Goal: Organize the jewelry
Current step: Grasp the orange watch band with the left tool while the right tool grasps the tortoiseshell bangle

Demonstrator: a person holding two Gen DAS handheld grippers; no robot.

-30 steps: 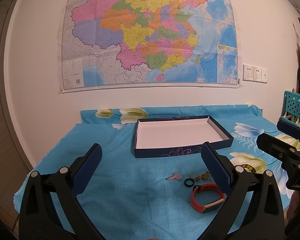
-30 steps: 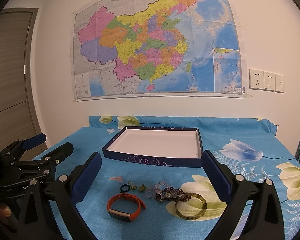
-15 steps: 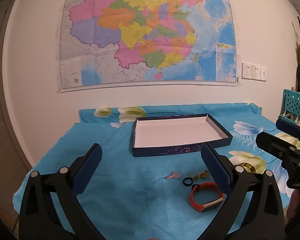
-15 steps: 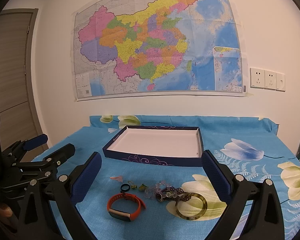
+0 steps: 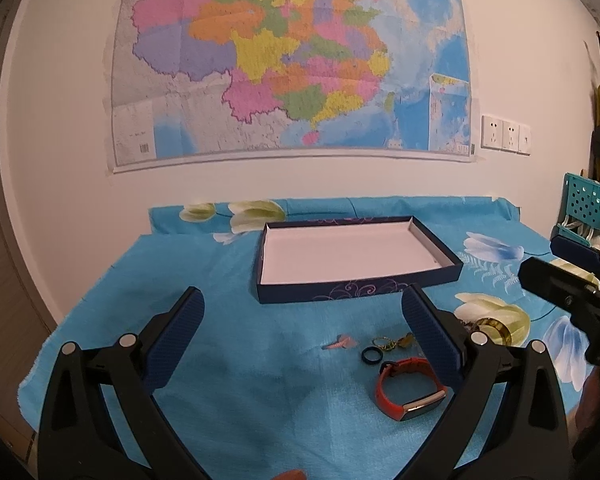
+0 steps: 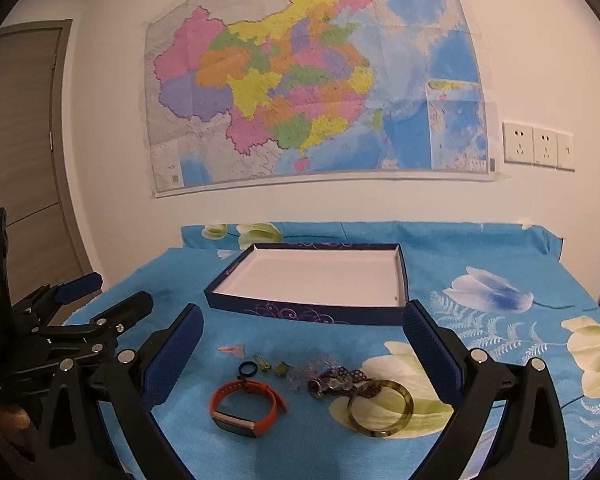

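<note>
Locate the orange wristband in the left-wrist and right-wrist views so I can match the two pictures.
Left wrist view: the orange wristband lies on the blue cloth at lower right, just inside the tool's right finger.
Right wrist view: the orange wristband lies low and left of centre, between the tool's fingers.
Shared landmark: the dark blue box beyond it, open and empty.

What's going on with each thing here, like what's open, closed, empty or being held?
Left gripper: open, holding nothing.
Right gripper: open, holding nothing.
Box: lidless, empty.
Orange watch band: clasped in a loop, lying on the cloth.
Bangle: flat on the cloth.
Black ring: flat on the cloth.
Door: closed.
</note>
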